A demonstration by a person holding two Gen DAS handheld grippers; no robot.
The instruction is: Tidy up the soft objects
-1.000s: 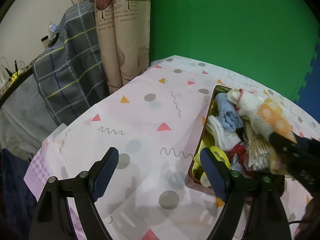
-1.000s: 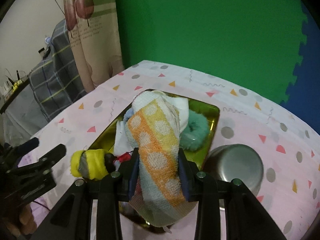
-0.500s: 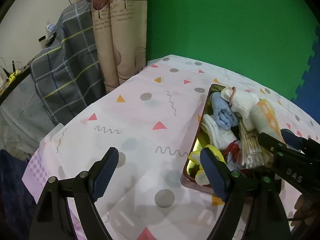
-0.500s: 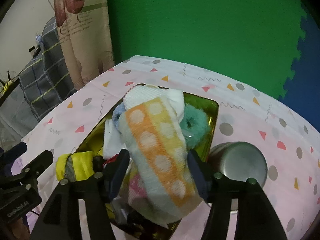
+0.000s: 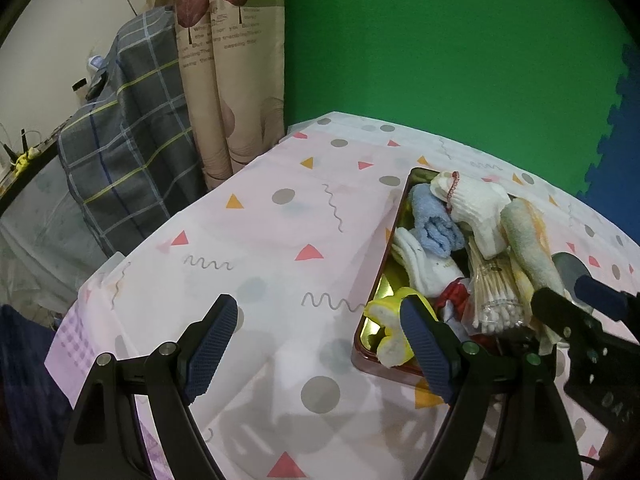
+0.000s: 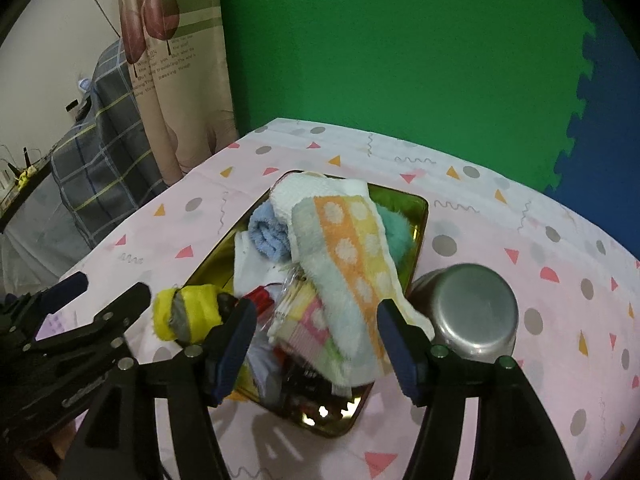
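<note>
A green wall stands behind a table (image 5: pixel 248 240) covered in a pink cloth printed with triangles, dots and squiggles. On the cloth sits a shallow gold tray (image 6: pixel 420 216), heaped with soft things.

I hold a gripper in each hand. My right gripper (image 6: pixel 316 340) hangs just above the near end of the tray, pointing down at a slant. Its jaws have just been opening; they now stand wide, and the orange-and-yellow dotted towel (image 6: pixel 352 264) lies between them, draped on top of the pile. The pads do not press on it, so I judge it released.

The towel's long axis runs away from me, from between my jaws toward the far end of the tray. Beside it lie a rolled blue cloth (image 6: pixel 268 232), a white cloth (image 6: pixel 312 192) and a teal fuzzy ring (image 6: pixel 396 228). A yellow-trimmed item (image 6: pixel 188 312) sits at the tray's near left corner. A steel bowl (image 6: pixel 472 308) stands upside down, touching the tray's right side.

My left gripper (image 5: pixel 316 344) is wide open and empty, over bare cloth left of the tray. My right hand is the nearer one to the pile.
</note>
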